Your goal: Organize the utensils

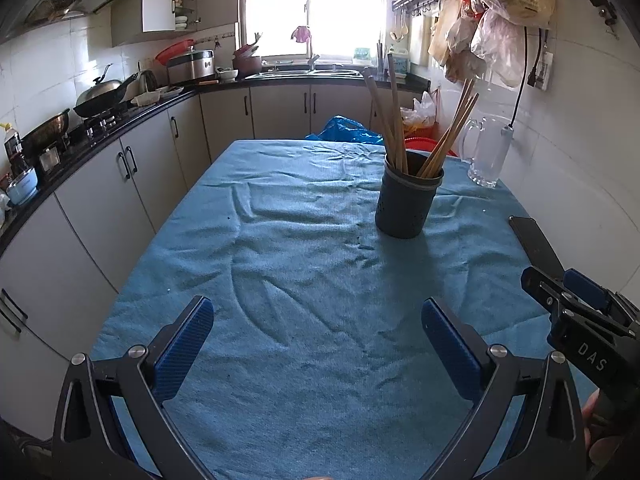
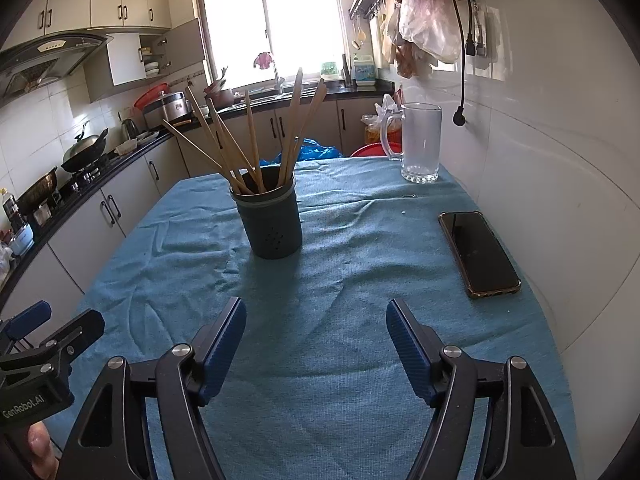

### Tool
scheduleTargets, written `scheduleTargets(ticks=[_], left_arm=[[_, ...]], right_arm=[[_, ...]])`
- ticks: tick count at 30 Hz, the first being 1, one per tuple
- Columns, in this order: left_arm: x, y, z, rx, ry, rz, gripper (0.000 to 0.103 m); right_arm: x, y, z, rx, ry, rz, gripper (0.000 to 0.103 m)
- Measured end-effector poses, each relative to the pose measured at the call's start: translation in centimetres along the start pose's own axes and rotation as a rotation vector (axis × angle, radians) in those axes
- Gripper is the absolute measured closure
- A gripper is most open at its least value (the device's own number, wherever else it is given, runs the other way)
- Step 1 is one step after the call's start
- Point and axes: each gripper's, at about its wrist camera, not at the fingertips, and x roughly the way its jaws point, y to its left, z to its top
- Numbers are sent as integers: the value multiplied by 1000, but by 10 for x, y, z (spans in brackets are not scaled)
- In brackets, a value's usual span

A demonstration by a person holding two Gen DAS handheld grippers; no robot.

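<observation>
Left wrist view: left gripper (image 1: 318, 344) wide open, empty; chopsticks (image 1: 394, 120) all stand in holder (image 1: 408, 204) at 1 o'clock.
Right wrist view: right gripper (image 2: 316, 348) wide open, empty; holder at 11 o'clock, no loose utensils on cloth (image 2: 340, 280). Looks finished.

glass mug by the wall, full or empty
Empty: the glass mug stands upright on the blue cloth, and no liquid shows through its frosted sides.
</observation>
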Motion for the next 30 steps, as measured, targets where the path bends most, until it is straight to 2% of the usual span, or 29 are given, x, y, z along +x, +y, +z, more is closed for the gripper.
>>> scheduleTargets(ticks=[30], left_arm=[[12, 1, -5, 2, 46, 7, 0]], right_arm=[[3, -3, -4, 25, 8, -3, 23]])
